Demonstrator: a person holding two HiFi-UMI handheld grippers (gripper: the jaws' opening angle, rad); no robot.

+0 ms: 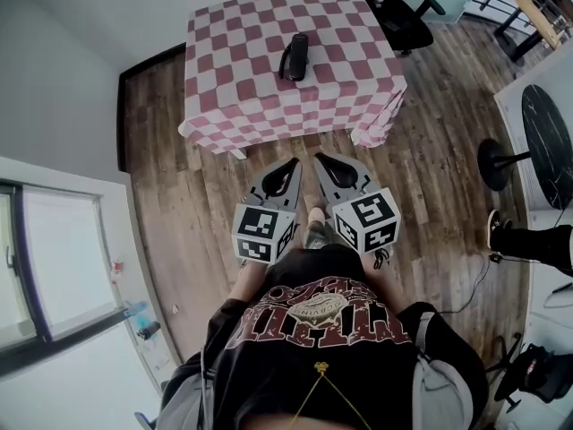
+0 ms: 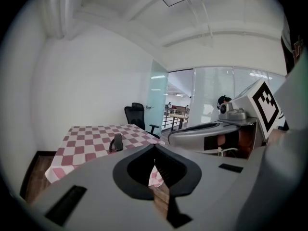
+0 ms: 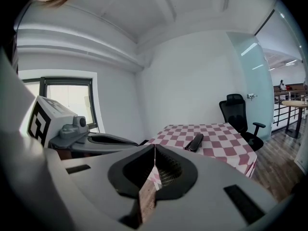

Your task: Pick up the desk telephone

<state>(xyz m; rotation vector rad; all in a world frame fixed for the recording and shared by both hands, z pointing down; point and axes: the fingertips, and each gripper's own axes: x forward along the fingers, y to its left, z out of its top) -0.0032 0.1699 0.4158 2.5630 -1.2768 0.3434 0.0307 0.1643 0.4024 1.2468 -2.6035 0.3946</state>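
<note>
The desk telephone (image 1: 295, 56), a black handset-shaped unit, lies on a table (image 1: 242, 92) covered with a pink-and-white checked cloth, in the upper middle of the head view. It sits a little above the cloth's centre, with nothing else on the table.

Both grippers are lower in that frame, over the wood floor (image 1: 179, 177) and short of the table's near edge, well apart from the telephone. The left gripper (image 1: 293, 164) and the right gripper (image 1: 320, 159) sit side by side, tips angled toward each other and pointing up the frame at the table.

In the left gripper view the fingers meet at their tips with nothing between them; the telephone shows above and left of the tips, far off on the cloth. In the right gripper view the fingers are likewise pressed together and empty, and the telephone appears above and right of the tips, again at a distance.

A black office chair (image 1: 403, 12) stands past the table's upper right corner. A window (image 1: 54, 267) fills the lower left of the head view, and a dark round table (image 1: 546, 133) sits at the right edge.
</note>
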